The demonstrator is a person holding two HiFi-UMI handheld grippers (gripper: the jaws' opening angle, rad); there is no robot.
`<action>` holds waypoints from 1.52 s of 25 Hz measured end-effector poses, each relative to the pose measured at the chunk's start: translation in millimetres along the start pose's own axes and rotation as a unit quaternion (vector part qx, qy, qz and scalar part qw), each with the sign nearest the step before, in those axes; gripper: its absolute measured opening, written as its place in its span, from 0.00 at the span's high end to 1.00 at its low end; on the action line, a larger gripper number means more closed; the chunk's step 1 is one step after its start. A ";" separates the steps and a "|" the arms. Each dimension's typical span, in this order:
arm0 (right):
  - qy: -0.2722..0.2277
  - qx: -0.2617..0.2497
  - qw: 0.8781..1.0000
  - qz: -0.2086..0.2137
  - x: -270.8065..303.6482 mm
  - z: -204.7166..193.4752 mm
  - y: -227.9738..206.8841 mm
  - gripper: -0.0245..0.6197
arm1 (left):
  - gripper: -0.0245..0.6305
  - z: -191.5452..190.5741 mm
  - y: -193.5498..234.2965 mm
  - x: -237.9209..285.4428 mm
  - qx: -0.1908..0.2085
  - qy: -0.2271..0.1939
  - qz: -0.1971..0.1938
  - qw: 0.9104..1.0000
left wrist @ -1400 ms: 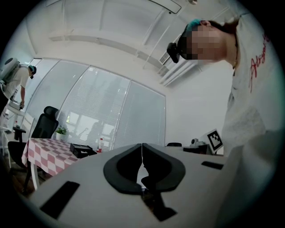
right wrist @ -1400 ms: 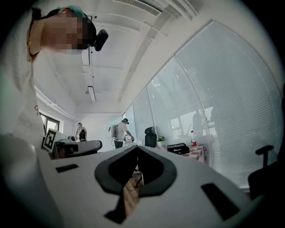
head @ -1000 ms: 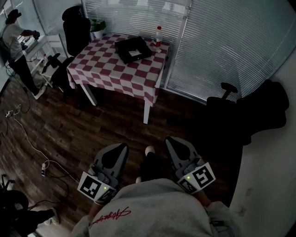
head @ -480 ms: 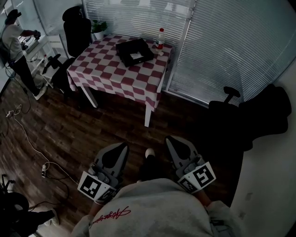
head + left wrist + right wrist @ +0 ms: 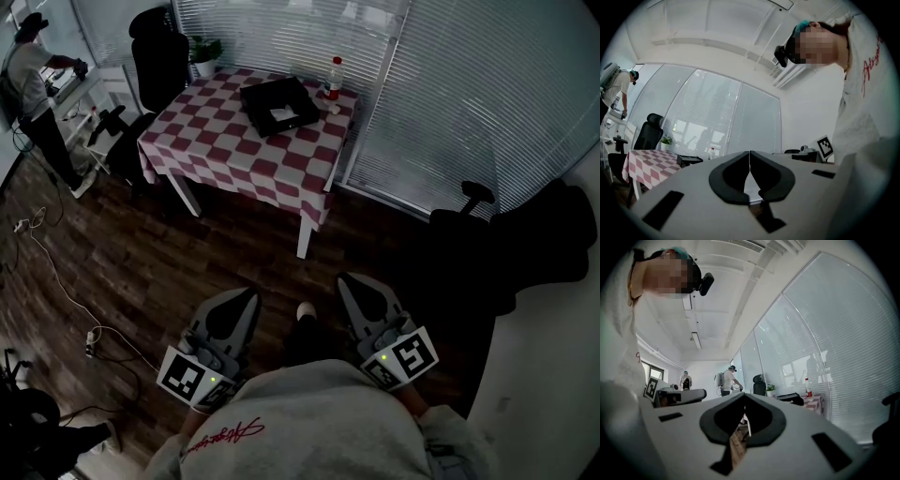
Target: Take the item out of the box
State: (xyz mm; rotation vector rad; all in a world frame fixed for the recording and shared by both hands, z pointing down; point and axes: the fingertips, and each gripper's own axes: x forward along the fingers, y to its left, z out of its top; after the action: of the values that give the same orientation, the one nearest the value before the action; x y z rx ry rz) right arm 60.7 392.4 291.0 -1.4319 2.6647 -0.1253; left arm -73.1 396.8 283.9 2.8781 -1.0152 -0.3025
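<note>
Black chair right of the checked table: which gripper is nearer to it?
Right. In the head view the right gripper lies below-left of the black chair; the left gripper lies farther left, beyond the right one.

Checkered table point(image 5: 234, 150) beside window blinds point(image 5: 469, 84) — bottle point(image 5: 335, 77) on its far corner.

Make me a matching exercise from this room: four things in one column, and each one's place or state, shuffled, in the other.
1. flat black box
2. red-capped clear bottle
3. high-backed black office chair
4. left gripper

A. shut, nothing between its jaws
B. on the floor beyond the red-and-white checked table, at its left end
C. standing at the table's far right corner
D. lying flat on the table's far half

Pairs: 1-D, 2-C, 3-B, 4-A
</note>
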 end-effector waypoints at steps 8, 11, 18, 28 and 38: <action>-0.001 0.002 1.000 0.006 26.1 6.6 -15.3 0.95 | 0.94 7.0 22.3 18.4 0.000 -0.008 0.006 1.000; -0.001 0.002 1.000 0.008 35.3 9.2 -22.7 0.95 | 0.94 7.5 30.2 26.9 0.001 -0.003 0.009 1.000; 0.002 0.004 1.000 0.015 57.8 13.9 -46.0 0.95 | 0.94 10.1 48.5 52.7 0.002 -0.002 0.016 1.000; 0.001 0.003 1.000 0.025 87.4 24.8 -87.0 0.95 | 0.94 14.9 69.1 97.5 0.006 -0.008 0.021 1.000; 0.002 0.012 0.999 0.035 110.7 27.2 -125.0 0.95 | 0.94 12.5 86.5 135.4 0.009 -0.003 0.032 0.999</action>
State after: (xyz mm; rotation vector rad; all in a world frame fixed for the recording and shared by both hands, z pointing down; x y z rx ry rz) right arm 106.9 230.7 273.0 -1.3310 2.7033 -0.1537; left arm -25.6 244.4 261.7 2.8546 -1.1138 -0.2986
